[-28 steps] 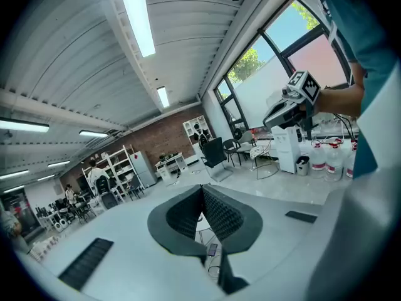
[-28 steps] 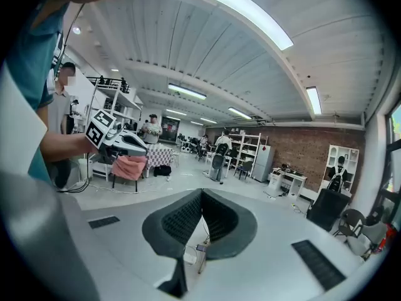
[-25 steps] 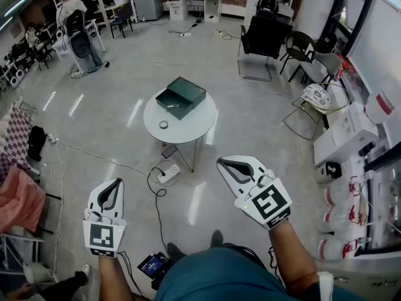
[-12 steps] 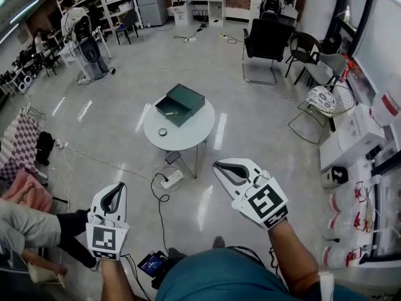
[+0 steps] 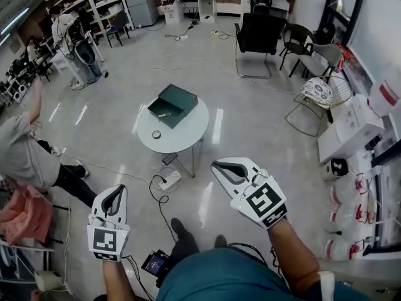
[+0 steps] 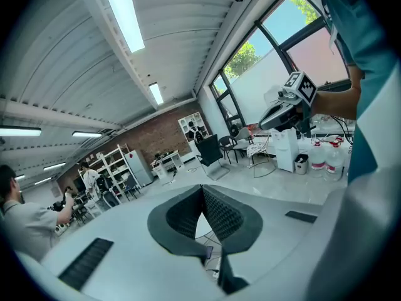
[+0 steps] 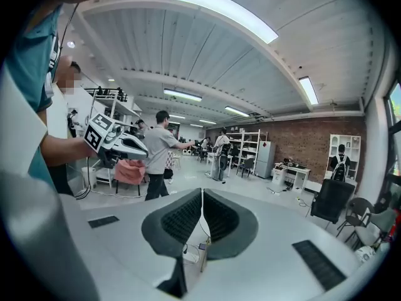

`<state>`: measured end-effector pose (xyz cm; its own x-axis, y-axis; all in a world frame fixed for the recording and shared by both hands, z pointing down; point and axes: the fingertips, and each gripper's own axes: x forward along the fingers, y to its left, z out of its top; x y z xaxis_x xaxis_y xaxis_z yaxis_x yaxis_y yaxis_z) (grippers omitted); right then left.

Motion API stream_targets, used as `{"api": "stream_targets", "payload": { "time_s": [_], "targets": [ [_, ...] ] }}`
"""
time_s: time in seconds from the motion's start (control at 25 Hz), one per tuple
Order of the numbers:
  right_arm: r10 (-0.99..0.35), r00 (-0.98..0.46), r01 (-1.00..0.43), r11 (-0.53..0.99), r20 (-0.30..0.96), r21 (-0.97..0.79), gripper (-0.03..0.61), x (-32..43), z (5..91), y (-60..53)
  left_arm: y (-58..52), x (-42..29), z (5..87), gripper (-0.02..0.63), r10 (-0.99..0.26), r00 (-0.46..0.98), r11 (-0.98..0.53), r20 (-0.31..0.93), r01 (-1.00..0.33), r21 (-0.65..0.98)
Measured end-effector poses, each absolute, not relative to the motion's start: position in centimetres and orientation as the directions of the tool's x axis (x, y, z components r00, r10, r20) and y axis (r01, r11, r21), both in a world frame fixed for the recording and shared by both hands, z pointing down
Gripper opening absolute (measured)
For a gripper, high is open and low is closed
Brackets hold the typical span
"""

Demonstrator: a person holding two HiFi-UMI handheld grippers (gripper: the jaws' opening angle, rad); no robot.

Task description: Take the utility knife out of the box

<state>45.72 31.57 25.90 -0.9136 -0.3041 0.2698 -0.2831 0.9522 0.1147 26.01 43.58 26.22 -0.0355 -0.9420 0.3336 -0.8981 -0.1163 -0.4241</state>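
Observation:
An open dark green box (image 5: 173,105) sits on a small round white table (image 5: 183,137) in the middle of the room, well ahead of me. A yellowish utility knife (image 5: 164,114) lies inside the box. Both grippers are held out over the floor, short of the table. In the head view my left gripper (image 5: 118,189) is at lower left and my right gripper (image 5: 217,164) at lower centre. Both are shut with nothing between the pads, as the left gripper (image 6: 202,189) and right gripper (image 7: 202,194) show in their own views.
A small round object (image 5: 156,134) lies on the table. A power strip (image 5: 168,179) and cables lie on the floor under it. A person in a grey shirt (image 5: 22,150) stands at the left. A black chair (image 5: 257,36), a wire chair (image 5: 322,96) and white boxes (image 5: 351,130) line the right.
The person at the left has risen from a crouch and now stands with an arm raised. Both grippers stay shut in front of me, and the table sits a little nearer.

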Motion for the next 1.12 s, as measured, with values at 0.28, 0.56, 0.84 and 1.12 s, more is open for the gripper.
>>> {"api": "stream_targets", "payload": {
  "time_s": [0.28,0.56,0.84,1.12],
  "targets": [
    [-0.372,-0.878,-0.35,0.928,0.3,0.128,0.038,42.2,25.6,27.3,37.2,22.0,26.9,0.018,-0.943,0.062,-0.194,0.328,-0.9,-0.389],
    [-0.428,-0.846,-0.407,0.904,0.318,0.133,0.038,34.7,25.3,22.0,30.0,13.8,26.6,0.018,-0.942,0.131,-0.246,0.309,-0.896,-0.37],
    [-0.458,-0.828,-0.441,0.888,0.324,0.13,0.038,24.8,24.6,17.5,23.9,4.2,26.1,0.018,-0.932,0.185,-0.295,0.311,-0.885,-0.36],
    [-0.498,-0.805,-0.475,0.867,0.321,0.153,0.038,17.4,23.0,15.2,21.5,-3.7,24.8,0.018,-0.932,0.217,-0.317,0.29,-0.877,-0.36]
  ]
}}
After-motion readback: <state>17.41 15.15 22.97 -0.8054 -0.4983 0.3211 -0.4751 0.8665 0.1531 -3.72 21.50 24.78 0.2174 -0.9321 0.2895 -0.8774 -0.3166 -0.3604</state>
